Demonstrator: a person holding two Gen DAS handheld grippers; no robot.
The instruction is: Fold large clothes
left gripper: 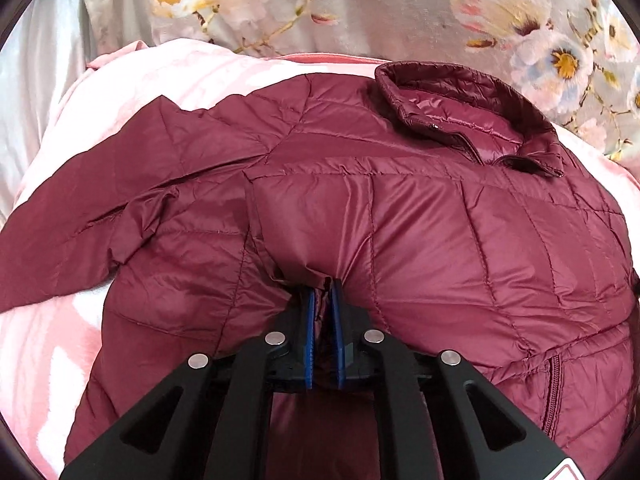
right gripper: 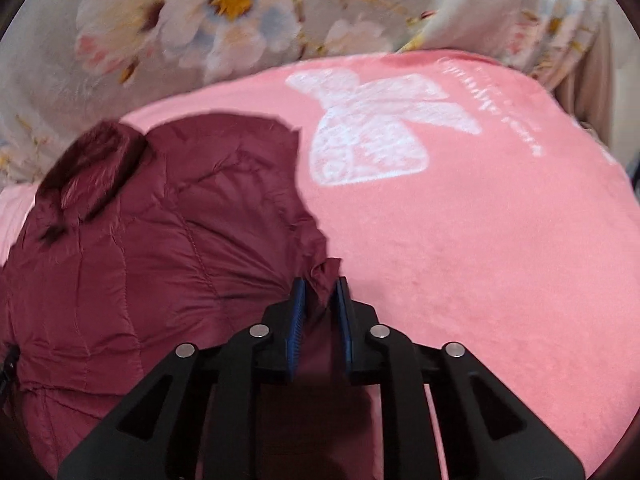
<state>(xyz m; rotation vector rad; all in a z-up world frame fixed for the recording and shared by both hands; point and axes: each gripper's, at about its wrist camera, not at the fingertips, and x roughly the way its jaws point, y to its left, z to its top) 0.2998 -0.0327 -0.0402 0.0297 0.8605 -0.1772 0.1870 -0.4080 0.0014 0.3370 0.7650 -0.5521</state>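
Observation:
A maroon quilted puffer jacket (left gripper: pixel 400 220) lies front up on a pink blanket (left gripper: pixel 48 340), its collar (left gripper: pixel 472 120) at the upper right and one sleeve (left gripper: pixel 100 200) stretched out to the left. My left gripper (left gripper: pixel 323 286) is shut on a pinched fold of the jacket's front. In the right wrist view the jacket (right gripper: pixel 140 260) fills the left side, collar (right gripper: pixel 92 160) at upper left. My right gripper (right gripper: pixel 320 284) is shut on the jacket's right edge, with a tuft of fabric bunched between the blue pads (right gripper: pixel 298 300).
The pink blanket (right gripper: pixel 460 260) with a white butterfly print (right gripper: pixel 372 128) spreads to the right of the jacket. A floral grey bedcover (left gripper: pixel 400 4) lies behind it, also in the right wrist view (right gripper: pixel 200 20). A pocket zipper (left gripper: pixel 550 392) runs at lower right.

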